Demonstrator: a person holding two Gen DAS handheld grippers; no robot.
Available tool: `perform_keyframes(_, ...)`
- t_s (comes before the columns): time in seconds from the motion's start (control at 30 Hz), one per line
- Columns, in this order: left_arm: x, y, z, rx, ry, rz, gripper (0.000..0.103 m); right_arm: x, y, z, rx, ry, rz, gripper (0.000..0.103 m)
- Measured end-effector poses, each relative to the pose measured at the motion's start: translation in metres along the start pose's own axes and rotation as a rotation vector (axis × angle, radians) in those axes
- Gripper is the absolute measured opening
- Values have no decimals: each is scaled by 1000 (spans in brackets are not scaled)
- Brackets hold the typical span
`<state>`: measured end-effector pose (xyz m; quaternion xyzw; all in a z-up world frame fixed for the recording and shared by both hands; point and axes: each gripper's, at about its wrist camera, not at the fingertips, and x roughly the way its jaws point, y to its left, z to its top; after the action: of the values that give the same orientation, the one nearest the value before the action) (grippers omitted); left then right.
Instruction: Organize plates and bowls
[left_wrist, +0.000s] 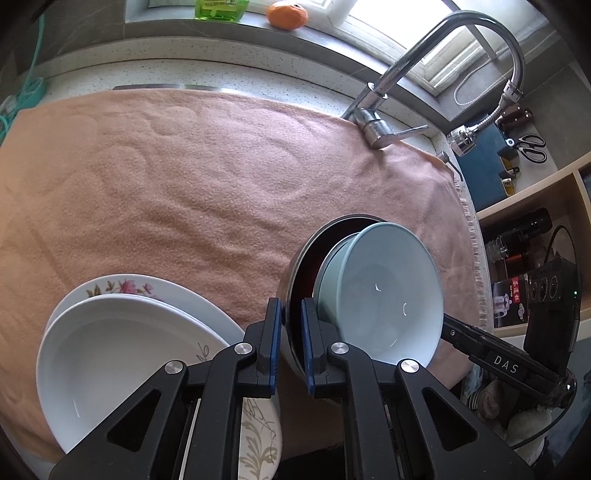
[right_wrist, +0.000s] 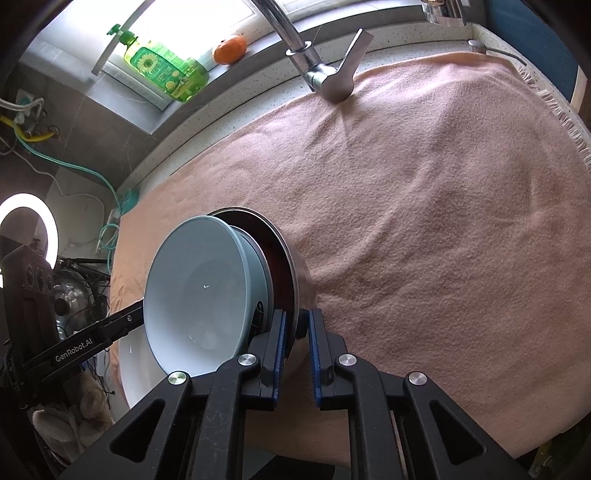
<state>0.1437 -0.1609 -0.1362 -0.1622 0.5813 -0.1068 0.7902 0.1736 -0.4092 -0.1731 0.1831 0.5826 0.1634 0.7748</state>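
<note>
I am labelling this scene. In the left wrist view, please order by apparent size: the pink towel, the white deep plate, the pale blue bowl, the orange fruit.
Largest to smallest, as they look:
1. Pink towel
2. White deep plate
3. Pale blue bowl
4. Orange fruit
The plate and bowl look close in size, and the bowl is tilted, so their order is unsure.

I log the towel (left_wrist: 221, 177) spread over the counter, tap (left_wrist: 373, 125) at its far edge. Plate stack (left_wrist: 122, 347) lies near left, smaller plate on top. Right of it, the metal bowl (left_wrist: 295, 258) holds a nested bowl (left_wrist: 384, 291). Orange (left_wrist: 287, 14) and soap bottle (right_wrist: 162, 70) sit on the sill behind.
</note>
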Motion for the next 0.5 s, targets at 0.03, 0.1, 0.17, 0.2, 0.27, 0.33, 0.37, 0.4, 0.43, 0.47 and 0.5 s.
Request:
perform_keyframes(0.03,0,1,1,-2,3,-9,9,0,0,-1,7,-4,-2,11)
perform_keyframes(0.1,-1,2,0,7,7,-18,9,0,-1,-1,18,-11,-9,11)
perform_keyframes(0.17,-2,1,-1,23,9,-14,9,0,-1,-2,27,-14,-12,11)
perform_keyframes(0.2,-1,0,0,33,8,-11,9,-1,0,-2,30,-16,-12,11)
perform_keyframes(0.27,-1,-1,1,41,13,-14,9,-2,0,-3,37,-24,-20,11)
perform_keyframes(0.33,-2,-2,2,52,14,-18,9,-2,0,-4,47,-29,-27,11)
perform_keyframes(0.37,-3,-3,2,55,13,-21,9,-2,0,-4,52,-31,-29,11)
perform_keyframes(0.4,-3,-3,3,59,13,-25,9,-3,0,-4,58,-33,-30,11)
perform_keyframes(0.43,-4,-4,3,64,13,-27,9,-4,0,-5,63,-36,-32,11)
perform_keyframes(0.47,-4,-4,4,70,12,-28,9,-5,0,-5,64,-41,-35,11)
perform_keyframes(0.5,-4,-5,4,74,11,-29,9,-6,1,-5,63,-47,-38,11)
